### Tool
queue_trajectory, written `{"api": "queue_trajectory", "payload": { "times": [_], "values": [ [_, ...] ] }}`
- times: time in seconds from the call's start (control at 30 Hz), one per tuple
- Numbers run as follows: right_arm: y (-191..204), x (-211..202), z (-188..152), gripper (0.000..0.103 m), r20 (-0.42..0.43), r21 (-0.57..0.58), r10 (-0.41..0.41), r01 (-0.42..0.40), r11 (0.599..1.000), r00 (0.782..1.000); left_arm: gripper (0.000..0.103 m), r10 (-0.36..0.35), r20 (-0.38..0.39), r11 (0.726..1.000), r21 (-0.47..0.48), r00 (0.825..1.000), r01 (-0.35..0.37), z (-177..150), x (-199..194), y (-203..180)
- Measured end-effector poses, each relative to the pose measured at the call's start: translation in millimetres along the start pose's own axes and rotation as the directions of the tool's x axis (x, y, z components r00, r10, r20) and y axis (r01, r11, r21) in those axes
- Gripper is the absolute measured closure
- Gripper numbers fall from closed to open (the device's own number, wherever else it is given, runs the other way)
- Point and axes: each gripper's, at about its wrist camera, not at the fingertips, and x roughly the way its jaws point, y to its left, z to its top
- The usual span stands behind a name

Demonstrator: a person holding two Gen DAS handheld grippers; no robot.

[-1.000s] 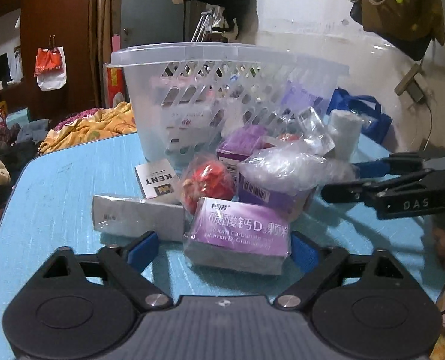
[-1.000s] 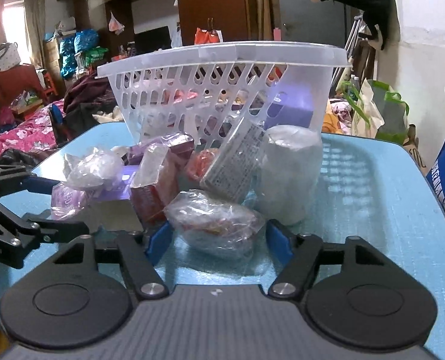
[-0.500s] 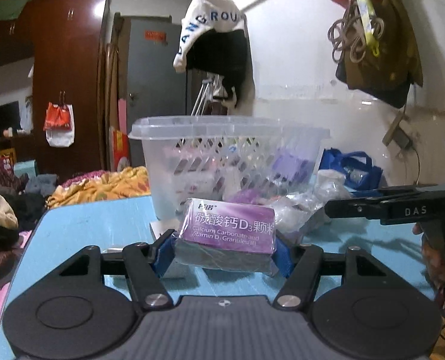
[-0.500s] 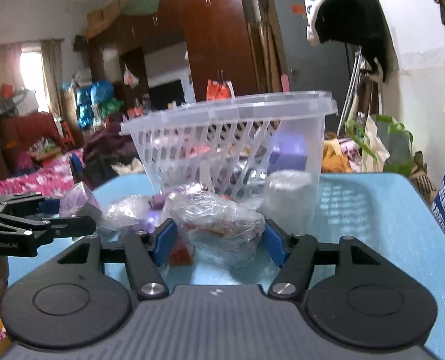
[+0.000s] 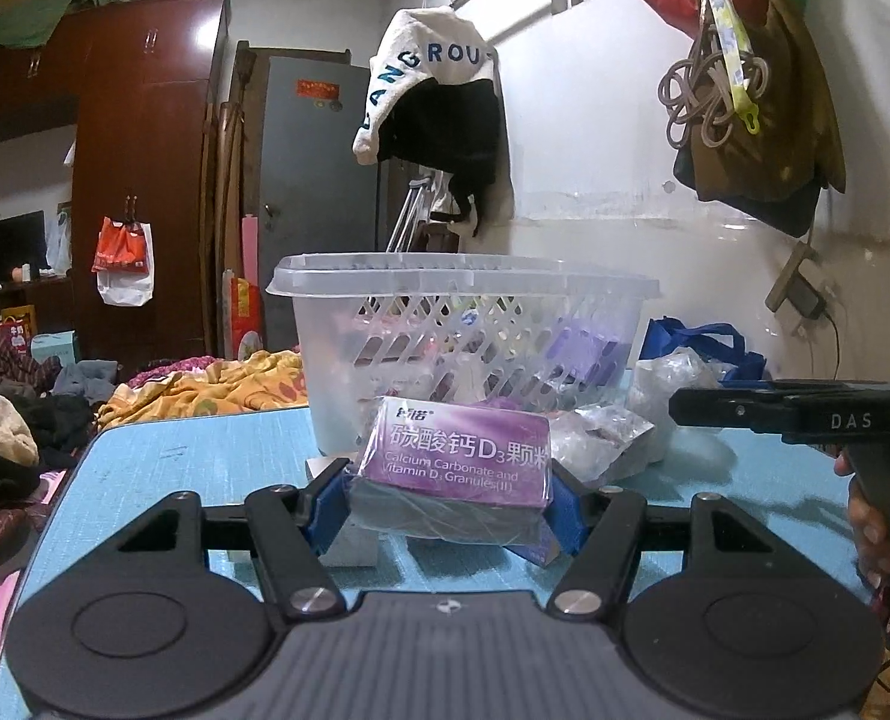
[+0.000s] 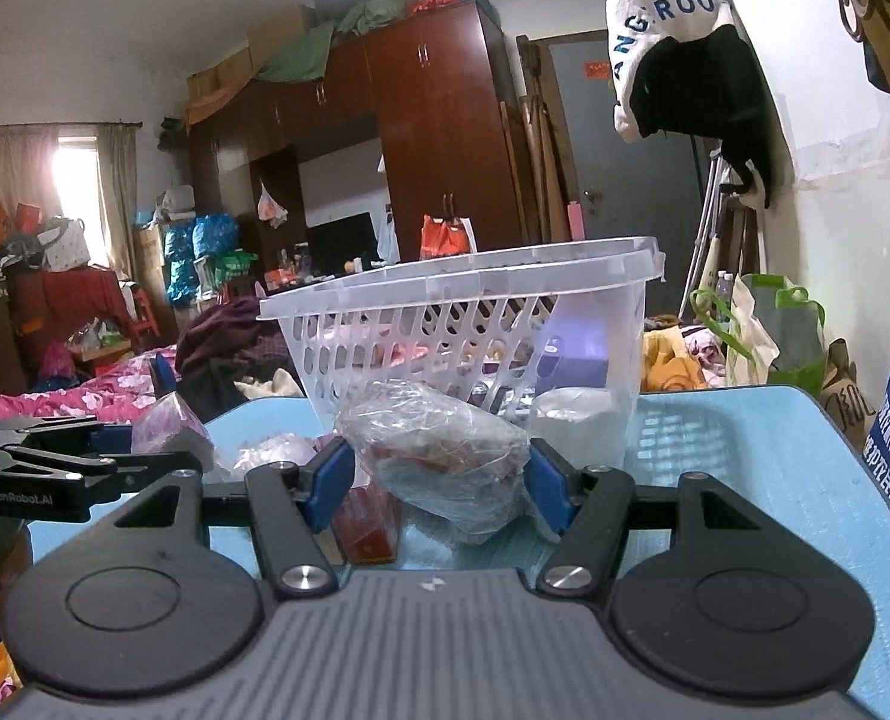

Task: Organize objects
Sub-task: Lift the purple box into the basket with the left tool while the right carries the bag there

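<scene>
Purple card under clear shrink-wrap: the box [image 5: 457, 459] is a flat rectangular pack with its long axis running crosswise between the blue pads, its printed face tilted up toward the camera. The left gripper [image 5: 448, 495] pinches it by its two short ends, the jaws having closed on it within the last second, and holds it clear of the table [image 5: 204, 450], in front of the basket [image 5: 463, 324].

The basket is translucent white plastic with a broad flat rim and slotted lattice walls; blurred purple and pale packs show through the slots, though I cannot make out what they are.

The right gripper [image 6: 435, 480] pinches a crinkled clear bag [image 6: 438, 456], a lumpy rounded bundle with reddish contents, its long axis also crosswise between the pads. It sits just in front of the basket's wall, raised above a red box [image 6: 366, 519] lying on the table.

A white roll [image 6: 574, 429] in clear film stands upright against the basket's right corner. The table top is light blue with a fine woven-looking texture. More crumpled plastic packets [image 5: 601, 441] lie between the two grippers.
</scene>
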Motion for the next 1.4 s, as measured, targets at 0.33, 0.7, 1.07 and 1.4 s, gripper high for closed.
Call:
{"api": "queue_trajectory", "payload": {
  "times": [0.33,0.7,1.07,1.4],
  "values": [
    [0.4,-3.3,-2.1,0.038,0.025,-0.002,0.003,-0.003,1.0,1.0,0.034,0.001,0.024,1.0,-0.001,1.0,-0.001,-2.4,-3.9,2.3],
    [1.8,-7.4,-2.8,0.038,0.051,-0.006,0.006,-0.006,1.0,0.999,0.034,0.009,0.094,0.999,-0.046,0.996,-0.004,-3.5,-14.5,10.7],
    [3.2,-10.7,-2.6,0.038,0.071,-0.014,0.008,-0.007,1.0,0.997,0.034,0.023,0.104,0.999,-0.048,0.994,-0.018,-2.2,-15.0,9.6],
    [1.5,-15.3,0.1,0.038,0.092,-0.026,0.01,-0.007,1.0,0.996,0.034,0.016,0.103,0.997,-0.072,0.995,-0.009,9.6,-13.2,10.8]
  ]
}}
